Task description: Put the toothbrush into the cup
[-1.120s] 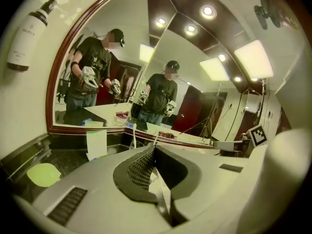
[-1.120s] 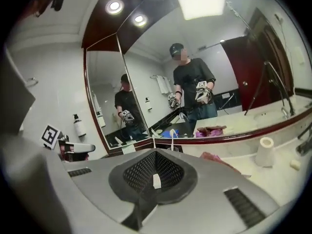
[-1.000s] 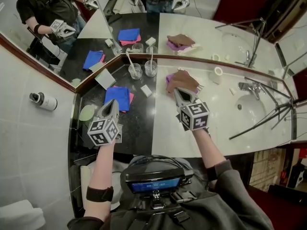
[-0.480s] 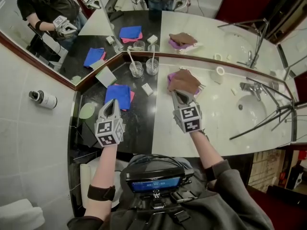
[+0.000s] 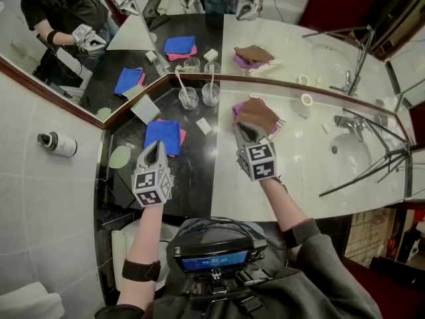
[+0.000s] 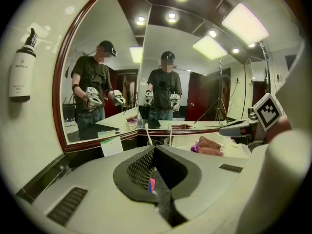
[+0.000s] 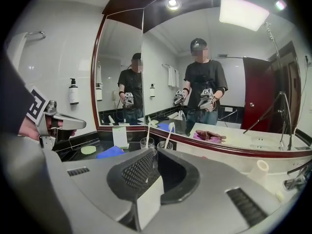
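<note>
2 glass cups are set on the black part of the counter (image 5: 194,173), right against the mirror (image 5: 279,38): L cup (image 5: 188,99) and R cup (image 5: 210,95), just beside each other. One brush is stood in each. A toothbrush (image 5: 180,82) is leaned left in the L cup, and a second toothbrush (image 5: 211,84) is near upright in the R cup. Both stick out above the rims.

Rest is placed rel. to the cups:
- A soap bar (image 5: 203,126) is laid near, in front.
- A blue cloth (image 5: 163,135) is spread front-left, w/ a pink cloth (image 5: 181,136) showing under its right edge.
- A white card (image 5: 145,109) is stood up left of the L cup.
- A green disc (image 5: 121,156) is further front-left, by the counter edge.
- A brown cloth (image 5: 255,111) is piled on a purple cloth (image 5: 234,111) right of the R cup, on the white part of the counter.
- A tape roll (image 5: 305,100) and a tap (image 5: 345,121) are well to the right.

The left gripper (image 5: 157,146) is held in front of the cups, over the near edge of the blue cloth. Its fingers are pressed together and nothing is gripped.

The right gripper (image 5: 247,130) is held front-right of the cups, tip at the near edge of the brown cloth; contact can't be told. Its fingers have just been opening. Only a narrow gap is seen now, w/ nothing between them and white counter seen through the slit.
</note>
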Motion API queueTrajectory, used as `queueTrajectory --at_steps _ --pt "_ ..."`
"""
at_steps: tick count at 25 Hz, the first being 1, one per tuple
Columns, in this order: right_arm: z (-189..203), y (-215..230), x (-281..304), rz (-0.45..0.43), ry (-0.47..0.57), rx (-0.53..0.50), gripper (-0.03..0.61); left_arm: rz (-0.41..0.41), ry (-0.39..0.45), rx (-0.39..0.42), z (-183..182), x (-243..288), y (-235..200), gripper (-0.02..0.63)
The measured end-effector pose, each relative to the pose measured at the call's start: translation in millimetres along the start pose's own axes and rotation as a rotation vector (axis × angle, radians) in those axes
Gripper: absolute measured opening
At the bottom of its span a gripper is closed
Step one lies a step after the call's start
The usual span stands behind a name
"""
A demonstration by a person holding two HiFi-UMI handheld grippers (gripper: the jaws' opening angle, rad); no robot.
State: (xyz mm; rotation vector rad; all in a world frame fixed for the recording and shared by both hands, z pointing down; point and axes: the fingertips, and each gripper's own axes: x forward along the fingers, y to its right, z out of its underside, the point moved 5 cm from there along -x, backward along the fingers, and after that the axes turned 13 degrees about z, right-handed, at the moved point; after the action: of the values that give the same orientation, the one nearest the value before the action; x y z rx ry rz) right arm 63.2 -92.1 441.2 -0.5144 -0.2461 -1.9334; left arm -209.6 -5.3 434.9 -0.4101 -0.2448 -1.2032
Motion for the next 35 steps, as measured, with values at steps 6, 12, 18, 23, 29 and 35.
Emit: queueTrajectory --at_steps 6,12,18,23,29,35 --pt "-10 -4 65 0.026 -0.025 0.095 0.148 -0.005 -0.015 0.019 -1 23 -10 0.0" --pt "-26 -18 133 0.098 -0.039 0.13 0.172 0.021 -0.031 0.032 0 52 -25 0.0" --pt "-17 -18 194 0.188 -0.087 0.194 0.186 0.046 -0.034 0.043 -1 80 -41 0.0" --pt "-4 -17 225 0.237 -0.118 0.239 0.186 0.069 -0.04 0.036 6 95 -51 0.0" --pt "-4 -13 251 0.257 -0.12 0.219 0.184 0.093 -0.047 0.024 15 110 -56 0.0" --pt "-3 -13 265 0.248 -0.134 0.205 0.161 0.097 -0.058 0.014 22 114 -61 0.0"
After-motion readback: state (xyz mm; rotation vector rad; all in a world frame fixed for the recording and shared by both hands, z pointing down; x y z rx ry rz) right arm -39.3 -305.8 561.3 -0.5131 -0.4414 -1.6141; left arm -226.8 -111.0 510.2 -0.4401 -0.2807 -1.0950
